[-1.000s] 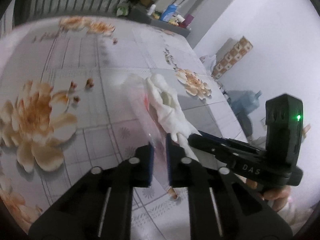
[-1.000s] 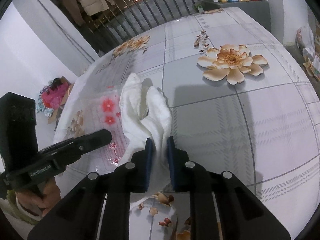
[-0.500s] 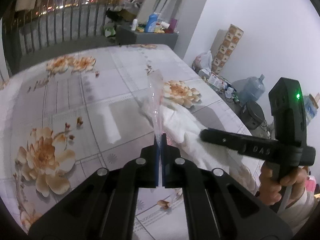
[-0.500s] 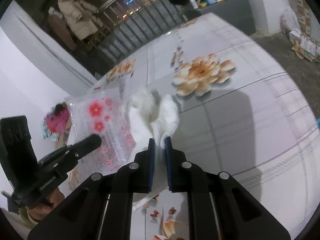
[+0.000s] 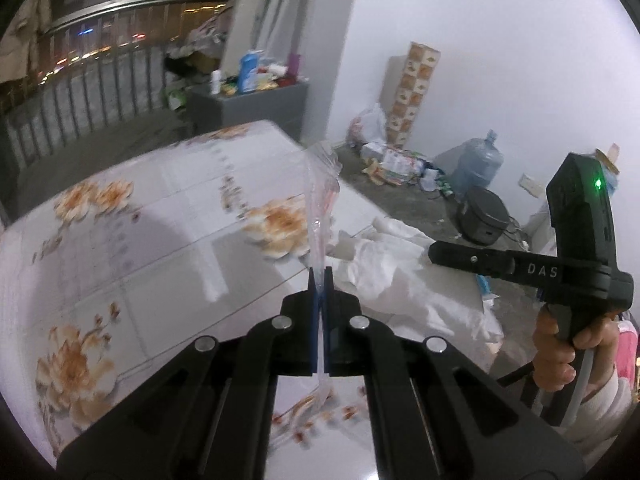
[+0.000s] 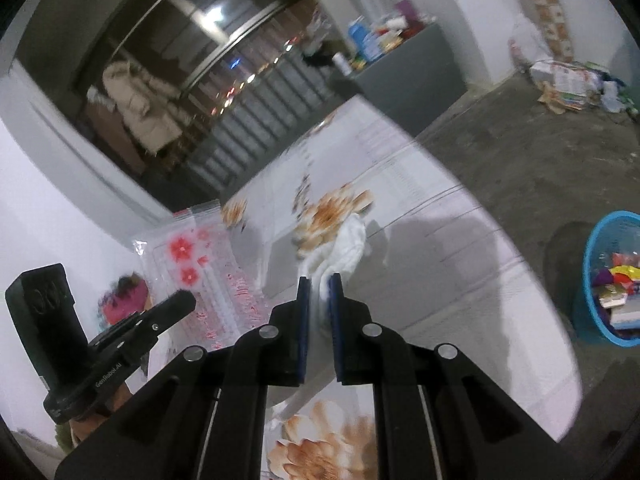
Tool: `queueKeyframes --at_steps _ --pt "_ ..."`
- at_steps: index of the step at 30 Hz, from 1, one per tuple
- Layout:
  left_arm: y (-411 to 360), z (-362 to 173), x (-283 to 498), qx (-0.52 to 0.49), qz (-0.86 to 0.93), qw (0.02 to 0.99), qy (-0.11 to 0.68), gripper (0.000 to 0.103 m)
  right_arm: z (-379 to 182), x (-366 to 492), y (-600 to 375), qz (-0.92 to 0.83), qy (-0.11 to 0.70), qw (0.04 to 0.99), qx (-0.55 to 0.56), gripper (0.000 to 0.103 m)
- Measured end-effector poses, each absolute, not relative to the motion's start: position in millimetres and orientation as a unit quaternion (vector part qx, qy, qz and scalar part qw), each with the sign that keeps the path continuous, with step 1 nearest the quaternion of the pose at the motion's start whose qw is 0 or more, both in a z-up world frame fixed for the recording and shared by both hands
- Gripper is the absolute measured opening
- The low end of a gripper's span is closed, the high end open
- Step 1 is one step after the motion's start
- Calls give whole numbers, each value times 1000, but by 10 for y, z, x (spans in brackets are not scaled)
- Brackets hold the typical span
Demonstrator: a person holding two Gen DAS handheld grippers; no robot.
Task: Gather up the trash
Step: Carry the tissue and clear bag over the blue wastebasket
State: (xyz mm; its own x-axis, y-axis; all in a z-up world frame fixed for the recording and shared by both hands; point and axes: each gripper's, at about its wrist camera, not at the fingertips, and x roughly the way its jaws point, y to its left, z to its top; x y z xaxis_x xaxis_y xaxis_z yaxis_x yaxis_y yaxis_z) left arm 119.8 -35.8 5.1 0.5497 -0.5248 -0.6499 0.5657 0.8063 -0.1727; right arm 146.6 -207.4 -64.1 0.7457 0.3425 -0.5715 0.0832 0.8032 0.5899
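The left gripper (image 5: 319, 276) is clamped on a clear plastic bag (image 5: 320, 196) rising toward 12 o'clock. The right gripper (image 6: 318, 284) pinches a white tissue wad (image 6: 344, 248) above the table (image 6: 440, 264). The blue bin (image 6: 612, 276) stands at 3 o'clock. Risk: the slick film or the tissue's thin edge may slip free during carry.

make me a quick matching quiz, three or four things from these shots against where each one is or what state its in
Things:
1. clear plastic bag
2. white tissue
3. blue basket
4. grey cabinet

Places or states:
a. on the floor, holding trash
b. pinched in the left claw
c. beyond the table's far end
d. pinched in the right claw

Pairs: 1-b, 2-d, 3-a, 4-c
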Motion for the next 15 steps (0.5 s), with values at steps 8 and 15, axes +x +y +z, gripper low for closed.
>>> queueKeyframes --at_steps 8,15 --pt "-1357 214 1275 51 -411 836 359 0 -518 755 -3096 -54 266 895 355 10" --pt "-2590 -46 1412 88 -481 767 414 0 -830 88 -4098 -195 226 855 424 10"
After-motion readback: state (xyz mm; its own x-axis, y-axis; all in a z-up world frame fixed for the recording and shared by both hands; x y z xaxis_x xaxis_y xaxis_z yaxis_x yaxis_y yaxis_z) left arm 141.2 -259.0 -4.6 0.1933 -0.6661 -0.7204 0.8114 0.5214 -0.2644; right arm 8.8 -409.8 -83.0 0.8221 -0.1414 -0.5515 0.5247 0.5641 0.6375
